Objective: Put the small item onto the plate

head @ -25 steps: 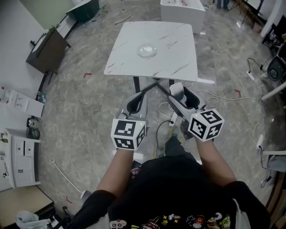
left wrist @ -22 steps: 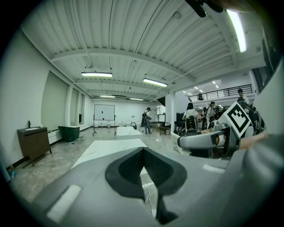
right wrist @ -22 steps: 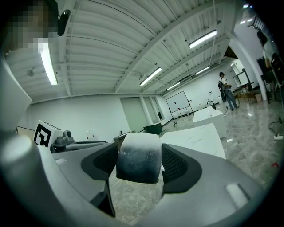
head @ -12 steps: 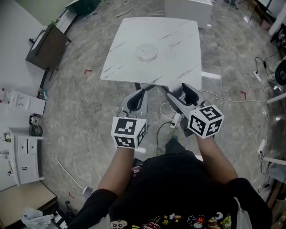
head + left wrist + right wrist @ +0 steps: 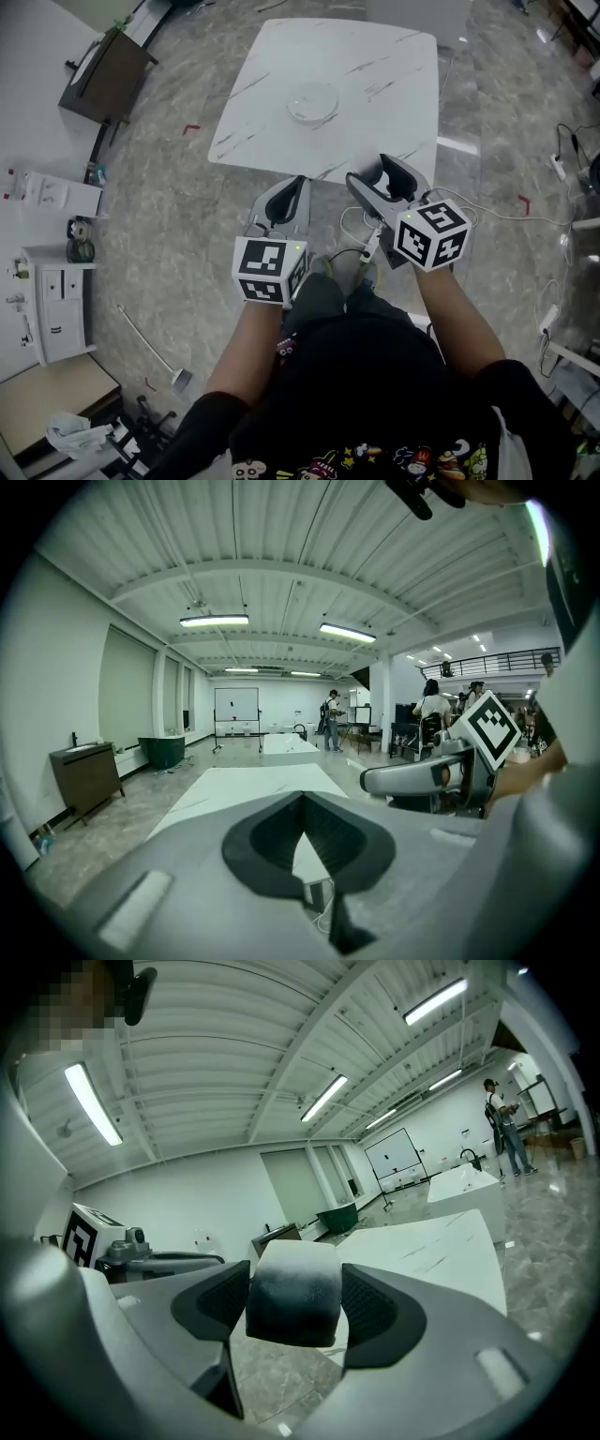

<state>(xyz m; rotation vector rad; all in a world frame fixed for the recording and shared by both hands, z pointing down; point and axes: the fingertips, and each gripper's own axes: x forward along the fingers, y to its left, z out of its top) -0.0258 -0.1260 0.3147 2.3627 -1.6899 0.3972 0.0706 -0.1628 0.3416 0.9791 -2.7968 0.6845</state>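
While both grippers hovered short of the plate [image 5: 312, 98], which sat on the white table [image 5: 394, 84], the right gripper [image 5: 295, 1277] clamped the small item [image 5: 293, 1299], a rounded white-grey block, by its two sides. The left gripper [image 5: 302, 797] was closed on nothing. The item looked light and perhaps slightly soft, so that mid-side hold seemed secure.
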